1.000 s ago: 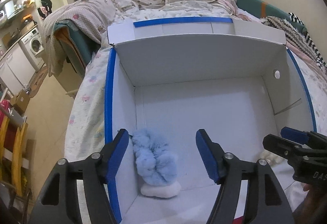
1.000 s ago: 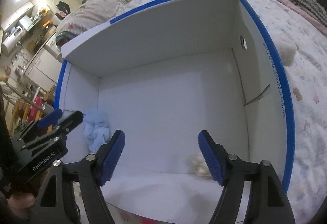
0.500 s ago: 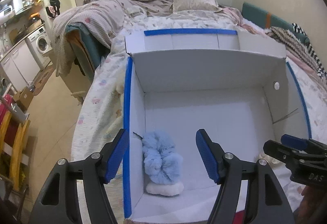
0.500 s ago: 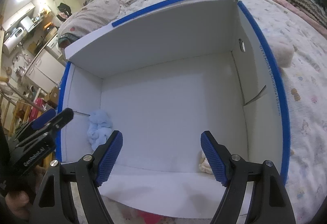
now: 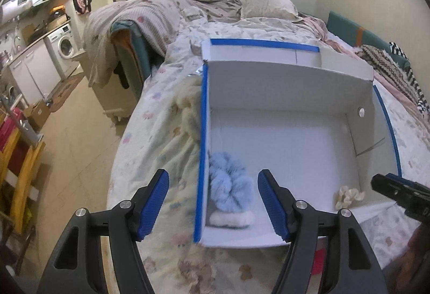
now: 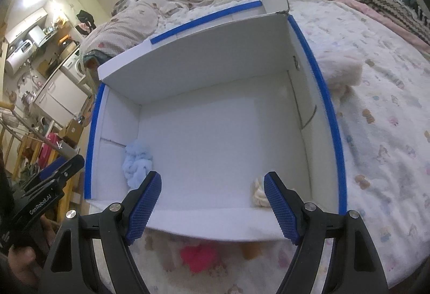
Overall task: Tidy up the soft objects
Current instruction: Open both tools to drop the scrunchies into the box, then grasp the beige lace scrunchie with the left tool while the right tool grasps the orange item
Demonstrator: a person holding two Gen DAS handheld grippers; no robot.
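A white cardboard box (image 5: 282,84) with blue-taped rims lies open on the bed. Against its left wall in the near corner sits a light blue fluffy piece (image 5: 231,186), also seen in the right wrist view (image 6: 137,159), with a small white fluffy piece (image 5: 231,218) in front of it. A cream scrunchie (image 5: 348,196) (image 6: 259,193) lies in the near right corner. My left gripper (image 5: 212,175) hovers open above the box's left wall, empty. My right gripper (image 6: 212,177) hangs open over the near edge, empty.
A cream fluffy thing (image 5: 188,108) lies on the bedsheet just outside the box's left wall. A pale fluffy bundle (image 6: 344,73) rests outside the right wall. A red soft item (image 6: 199,256) lies on the sheet before the box. Bedding (image 5: 166,14) is piled at the back.
Both grippers have drawn back and risen away from the box. The left one has also slid left, so its left finger now stands outside the box wall. Jaws unchanged.
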